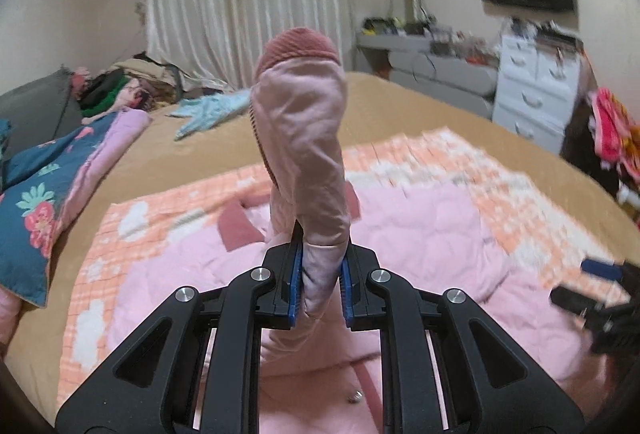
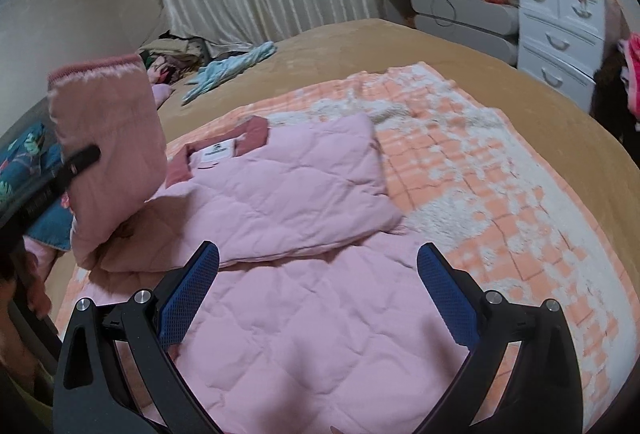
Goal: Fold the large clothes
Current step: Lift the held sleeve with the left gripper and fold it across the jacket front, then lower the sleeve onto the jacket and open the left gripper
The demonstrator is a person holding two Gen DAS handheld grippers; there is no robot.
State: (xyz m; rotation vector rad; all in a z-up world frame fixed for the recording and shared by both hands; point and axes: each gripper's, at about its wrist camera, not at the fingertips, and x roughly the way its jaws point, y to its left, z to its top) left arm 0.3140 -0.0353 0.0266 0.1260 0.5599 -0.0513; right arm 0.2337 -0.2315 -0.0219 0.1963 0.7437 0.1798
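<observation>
Left wrist view: left gripper point(image 1: 320, 274) clamped tight on a pink sleeve point(image 1: 304, 138) – blue pads point(image 1: 294, 282) pressing it from both sides. Sleeve standing up past the fingertips, dark pink ribbed cuff point(image 1: 298, 44) at the top. Below it, pink quilted jacket point(image 1: 420, 234) spread on an orange and white checked blanket point(image 1: 168, 210), all on a tan bed point(image 1: 400, 106). Far right, edge of the right gripper point(image 1: 592, 286), blurry.

Right wrist view: right gripper point(image 2: 318, 298) with jaws wide apart, holding nothing – hovering over the lower part of the jacket. One side of the jacket already folded over, white label point(image 2: 216, 150) showing at the dark pink collar point(image 2: 254, 132). Sleeve lifted up at the left, pinched in the left gripper. Light blue cloth point(image 2: 228, 70) lying far back on the bed, white drawers point(image 2: 560, 34) by the wall.
</observation>
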